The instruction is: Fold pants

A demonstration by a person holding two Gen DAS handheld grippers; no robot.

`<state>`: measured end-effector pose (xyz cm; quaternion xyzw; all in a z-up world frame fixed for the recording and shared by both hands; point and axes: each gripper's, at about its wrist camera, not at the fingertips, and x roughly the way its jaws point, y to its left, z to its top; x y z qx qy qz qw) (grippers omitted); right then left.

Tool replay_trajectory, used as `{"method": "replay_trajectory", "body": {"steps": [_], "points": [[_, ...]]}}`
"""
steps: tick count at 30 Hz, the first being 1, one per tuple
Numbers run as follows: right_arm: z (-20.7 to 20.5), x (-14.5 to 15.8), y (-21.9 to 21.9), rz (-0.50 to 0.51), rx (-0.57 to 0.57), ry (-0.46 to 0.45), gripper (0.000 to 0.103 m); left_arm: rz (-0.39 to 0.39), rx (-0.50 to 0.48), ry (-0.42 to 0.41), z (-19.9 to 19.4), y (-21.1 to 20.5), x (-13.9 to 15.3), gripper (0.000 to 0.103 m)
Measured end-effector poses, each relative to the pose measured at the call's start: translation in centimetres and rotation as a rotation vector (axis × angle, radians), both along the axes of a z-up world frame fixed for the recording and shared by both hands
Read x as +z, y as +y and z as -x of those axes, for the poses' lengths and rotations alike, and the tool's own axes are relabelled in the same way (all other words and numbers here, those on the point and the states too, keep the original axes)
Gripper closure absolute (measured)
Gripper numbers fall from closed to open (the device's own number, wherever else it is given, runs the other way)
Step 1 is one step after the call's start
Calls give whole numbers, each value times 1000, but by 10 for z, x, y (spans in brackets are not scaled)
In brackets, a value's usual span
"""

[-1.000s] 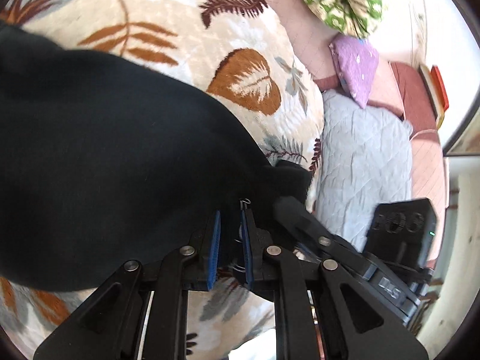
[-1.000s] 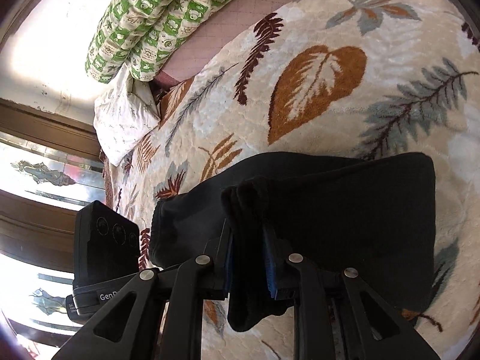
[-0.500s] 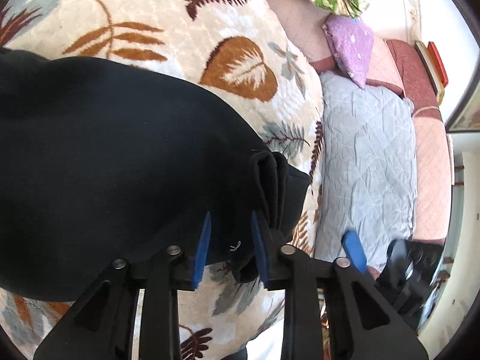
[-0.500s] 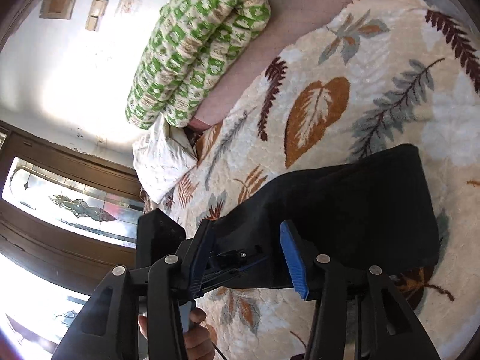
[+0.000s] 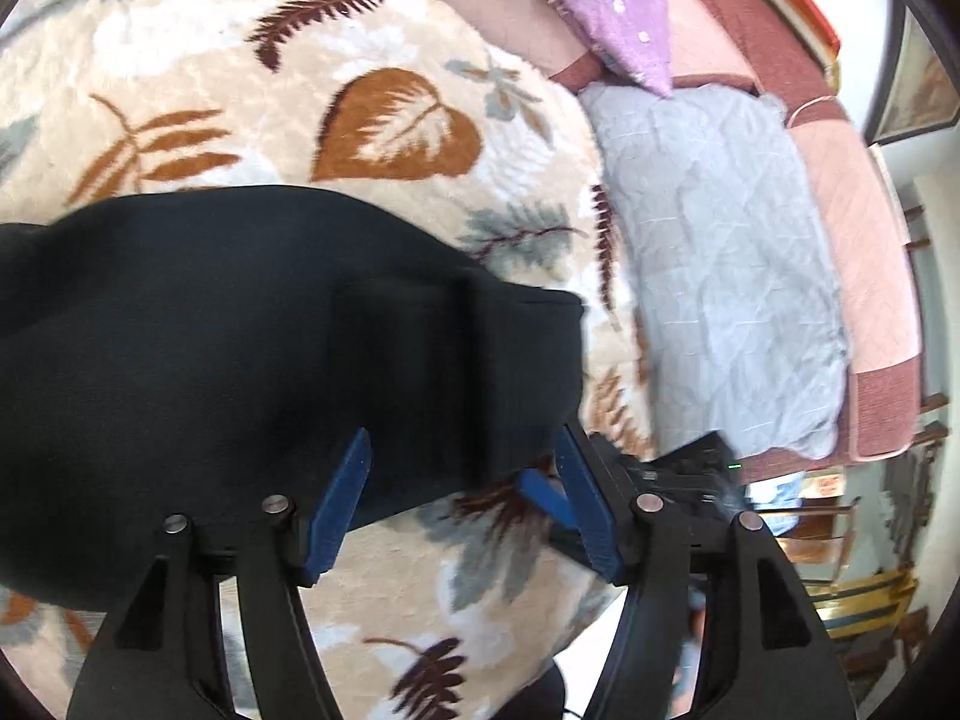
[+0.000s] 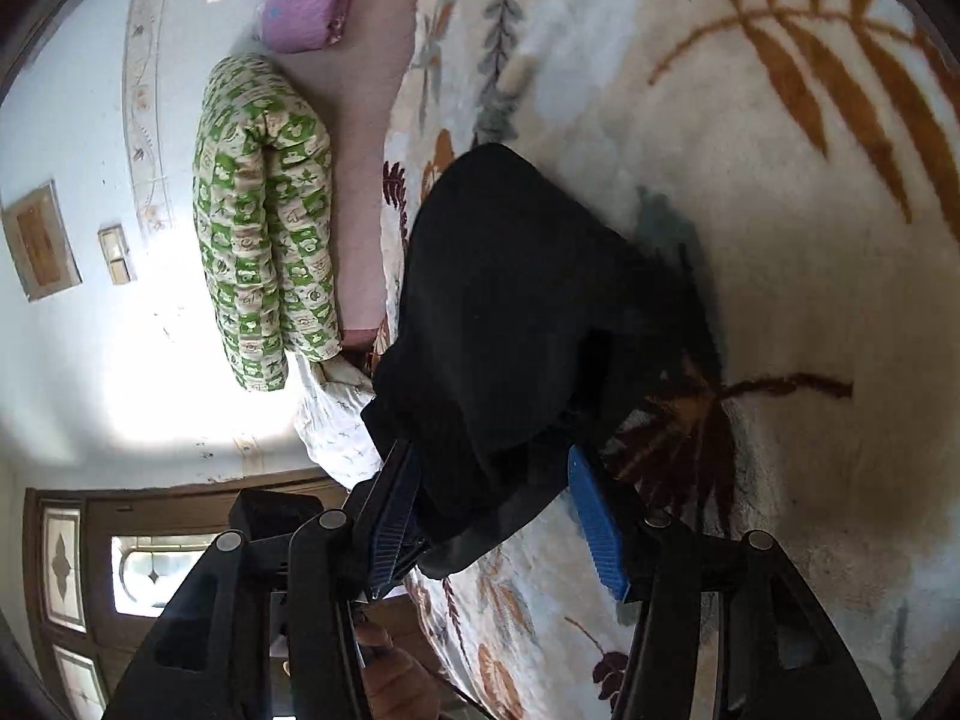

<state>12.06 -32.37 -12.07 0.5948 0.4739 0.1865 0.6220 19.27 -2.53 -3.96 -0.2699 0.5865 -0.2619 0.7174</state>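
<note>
The bed carries a cream plush blanket with brown and grey leaf prints (image 5: 384, 60), and on it lie the black soft fabric pants (image 5: 210, 330), already folded into a compact stack. The left hand-held gripper (image 5: 462, 504) has just been opening; its blue pads stand spread at six o'clock of the stack, around its corner without pressing it. The right hand-held gripper (image 6: 498, 516) has also just been opening, the near edge loose between its pads, probably so the fold can rest.
</note>
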Motion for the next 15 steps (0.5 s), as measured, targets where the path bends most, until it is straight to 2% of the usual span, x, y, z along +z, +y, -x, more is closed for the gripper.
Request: {"method": "replay_trajectory", "body": {"steps": [1, 5, 10, 13, 14, 15], "points": [[-2, -4, 2, -13, -7, 3, 47, 10, -3, 7, -1, -2, -2, 39], [-3, -11, 7, -85, -47, 28, 45, -106, -31, 46, -9, -19, -14, 39], [5, -10, 3, -123, -52, 25, 41, -82, -4, 47, -11, -20, -13, 38], [7, -12, -3, -136, -64, 30, 41, -64, -18, 84, -15, -32, -18, 39], [7, -13, -4, -141, -69, 31, 41, -81, -31, 80, -16, -39, -19, 40], [7, -13, -4, -149, -72, 29, 41, -99, -33, 68, -16, -43, -18, 47]]}}
